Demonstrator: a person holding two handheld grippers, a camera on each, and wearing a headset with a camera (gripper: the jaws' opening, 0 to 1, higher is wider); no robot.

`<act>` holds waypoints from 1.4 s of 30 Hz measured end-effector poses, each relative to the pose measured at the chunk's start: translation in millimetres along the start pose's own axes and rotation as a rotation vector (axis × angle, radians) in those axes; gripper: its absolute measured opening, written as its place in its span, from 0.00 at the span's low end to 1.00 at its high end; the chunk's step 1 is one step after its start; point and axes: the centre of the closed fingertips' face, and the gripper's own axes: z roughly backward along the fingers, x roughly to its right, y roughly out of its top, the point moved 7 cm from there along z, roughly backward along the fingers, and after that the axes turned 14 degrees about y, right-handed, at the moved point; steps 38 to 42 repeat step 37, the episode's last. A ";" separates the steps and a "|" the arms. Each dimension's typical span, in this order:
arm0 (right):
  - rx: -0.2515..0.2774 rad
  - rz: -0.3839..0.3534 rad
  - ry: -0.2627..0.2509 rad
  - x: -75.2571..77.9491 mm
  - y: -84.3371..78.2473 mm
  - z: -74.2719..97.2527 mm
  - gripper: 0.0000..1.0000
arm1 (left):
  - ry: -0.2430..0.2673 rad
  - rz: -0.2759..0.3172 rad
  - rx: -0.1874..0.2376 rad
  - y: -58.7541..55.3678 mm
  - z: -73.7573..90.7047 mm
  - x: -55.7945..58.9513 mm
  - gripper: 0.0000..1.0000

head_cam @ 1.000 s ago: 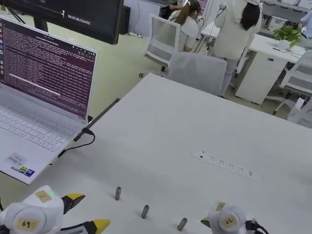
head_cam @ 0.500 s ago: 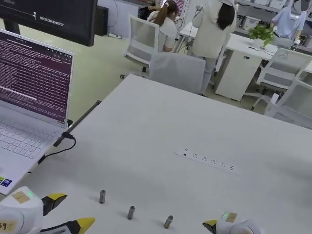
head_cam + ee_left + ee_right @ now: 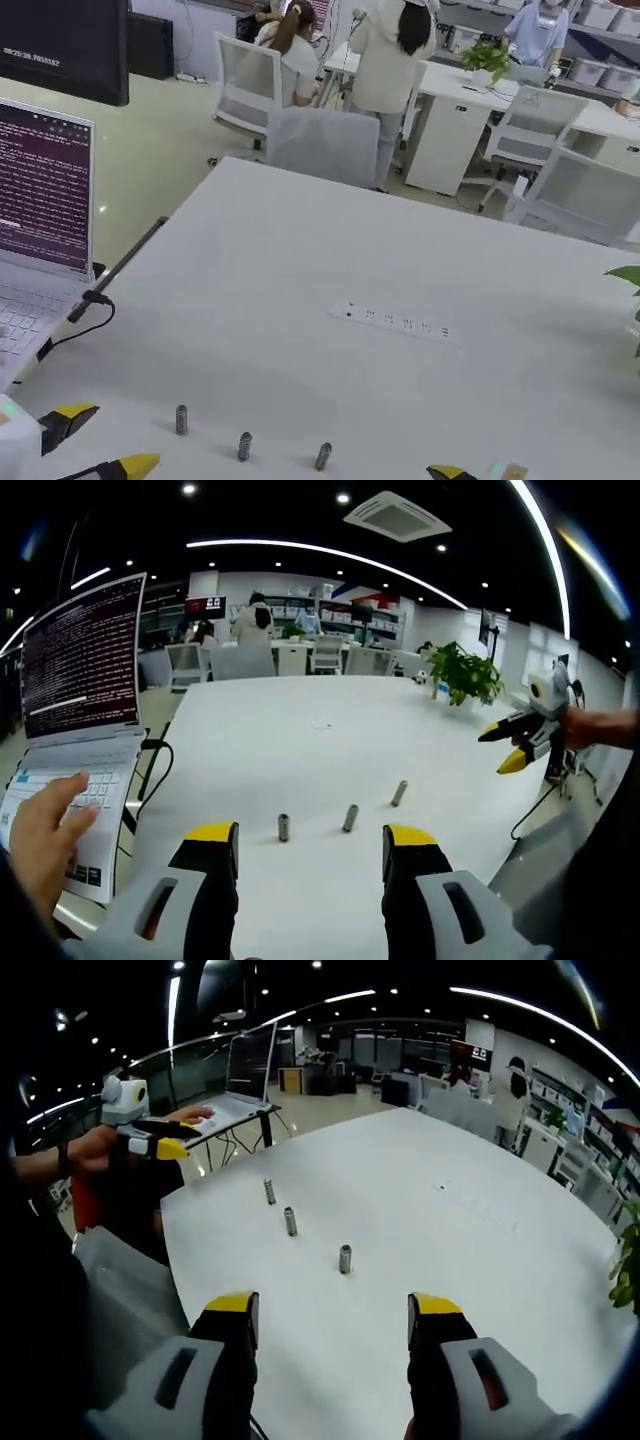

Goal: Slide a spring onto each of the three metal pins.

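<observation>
Metal pins stand upright, three in a slanting row, near the front edge of the white table, each clear of its neighbour. We see short grey cylinders with ribbed sides; whether that ribbing is a spring, we cannot tell.

The monitor at far left carries a line of white digits, too small for us to read. The open laptop below it shows dense pale text on a purple screen, equally unreadable.

The left gripper points at the row from close by, its yellow-tipped jaws spread wide with nothing between them. The right gripper faces the row from the other end, its jaws just as wide and just as empty. Neither touches a pin. A hand lies at the laptop's keyboard.

Against the frame of half a second ago, the head view has swung right: laptop and monitor sit closer to the left edge, and less of both grippers shows along the bottom. The pins keep their row and their place relative to the power strip at mid-table.
</observation>
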 end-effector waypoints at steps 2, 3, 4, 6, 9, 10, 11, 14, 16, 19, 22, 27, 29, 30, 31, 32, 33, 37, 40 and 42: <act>0.006 -0.004 0.006 -7.9 -3.5 2.2 0.59 | 0.003 0.001 0.003 1.1 2.0 -1.1 0.54; 0.006 -0.005 0.007 -10.5 -4.8 3.1 0.60 | 0.004 0.001 0.003 1.6 2.9 -1.3 0.54; 0.006 -0.011 0.007 -14.0 -6.9 4.5 0.61 | 0.007 0.000 0.006 2.5 4.5 -1.1 0.54; 0.019 -0.023 0.008 -19.4 -8.6 6.6 0.61 | 0.011 0.004 0.011 4.1 7.0 0.0 0.54; 0.029 -0.030 0.013 -25.7 -10.9 7.4 0.61 | 0.015 0.008 0.013 3.9 9.3 1.7 0.54; 0.028 -0.029 0.014 -27.3 -11.7 7.0 0.62 | 0.014 0.009 0.013 3.8 9.8 2.2 0.54; 0.022 -0.030 0.016 -29.6 -12.9 6.7 0.62 | 0.014 0.009 0.011 2.9 10.5 2.9 0.55; 0.015 -0.032 0.027 -33.7 -15.2 5.2 0.63 | 0.016 0.011 0.005 1.0 12.3 3.6 0.55; 0.008 -0.030 0.034 -36.2 -17.0 3.5 0.64 | 0.020 0.022 0.006 -0.1 14.3 3.5 0.55; -0.005 -0.031 0.042 -39.0 -18.0 0.6 0.64 | 0.025 0.038 0.006 -1.7 16.1 3.0 0.55; -0.005 -0.031 0.051 -40.7 -16.3 -2.3 0.65 | 0.025 0.043 0.006 -2.7 16.5 3.0 0.55; -0.016 -0.019 0.058 -42.9 -14.0 -7.1 0.66 | 0.026 0.051 0.009 -4.2 14.7 3.2 0.55; -0.025 -0.018 0.055 -42.7 -15.4 -7.9 0.66 | 0.026 0.068 0.010 -6.2 14.1 4.8 0.55; -0.027 -0.020 0.053 -42.8 -16.2 -7.9 0.65 | 0.026 0.070 0.008 -8.0 13.9 5.9 0.55; -0.026 -0.023 0.051 -43.4 -16.3 -7.5 0.65 | 0.024 0.074 0.007 -9.1 13.9 7.0 0.55; -0.025 -0.027 0.049 -43.8 -17.0 -7.3 0.65 | 0.021 0.078 0.004 -10.2 13.9 8.5 0.55; -0.023 -0.032 0.045 -43.8 -19.1 -6.9 0.65 | 0.018 0.080 -0.001 -11.9 13.7 10.3 0.55; -0.025 -0.044 0.037 -46.2 -24.9 -4.8 0.65 | 0.008 0.078 -0.016 -17.9 12.2 11.5 0.55; -0.025 -0.044 0.037 -46.2 -24.9 -4.8 0.65 | 0.008 0.078 -0.016 -17.9 12.2 11.5 0.55; -0.025 -0.044 0.037 -46.2 -24.9 -4.8 0.65 | 0.008 0.078 -0.016 -17.9 12.2 11.5 0.55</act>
